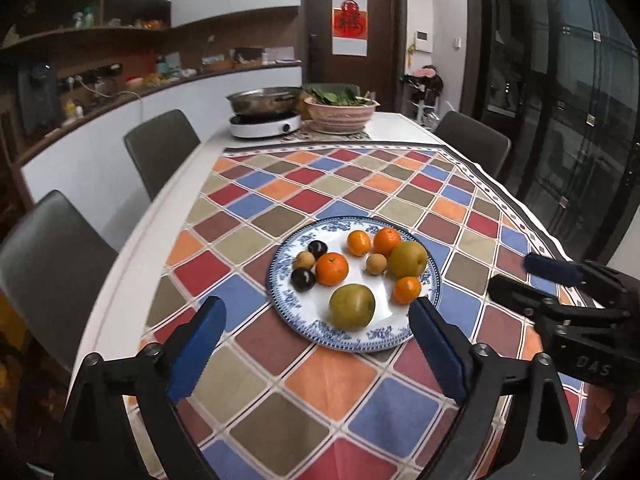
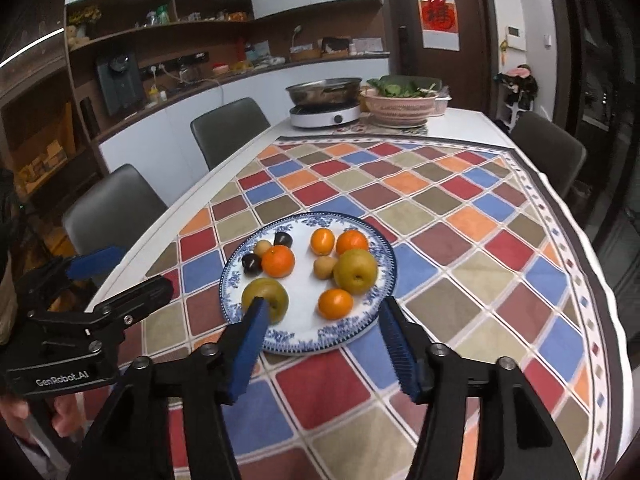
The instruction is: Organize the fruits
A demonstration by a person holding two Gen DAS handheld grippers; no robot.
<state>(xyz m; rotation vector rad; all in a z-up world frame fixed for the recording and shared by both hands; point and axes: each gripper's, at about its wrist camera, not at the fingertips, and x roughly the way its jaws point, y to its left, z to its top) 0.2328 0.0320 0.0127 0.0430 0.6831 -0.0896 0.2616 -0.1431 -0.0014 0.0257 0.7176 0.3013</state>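
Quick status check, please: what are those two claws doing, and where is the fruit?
Left gripper open, empty. Right gripper open, empty. All fruit on the blue-patterned plate. Nothing in the way.

Left gripper (image 1: 318, 322) tilted downward, blue fingers (image 1: 196, 354) spread wide apart, nothing between the pads. Right gripper (image 2: 324, 322) angled down the same way, blue fingers (image 2: 248, 354) parted less widely, also gripping nothing. Each seen from the other's camera: right one at the far right edge of the left view, left one at the far left edge of the right view, side by side. Bit of a hand (image 2: 64, 412) showing beneath the left gripper's body.
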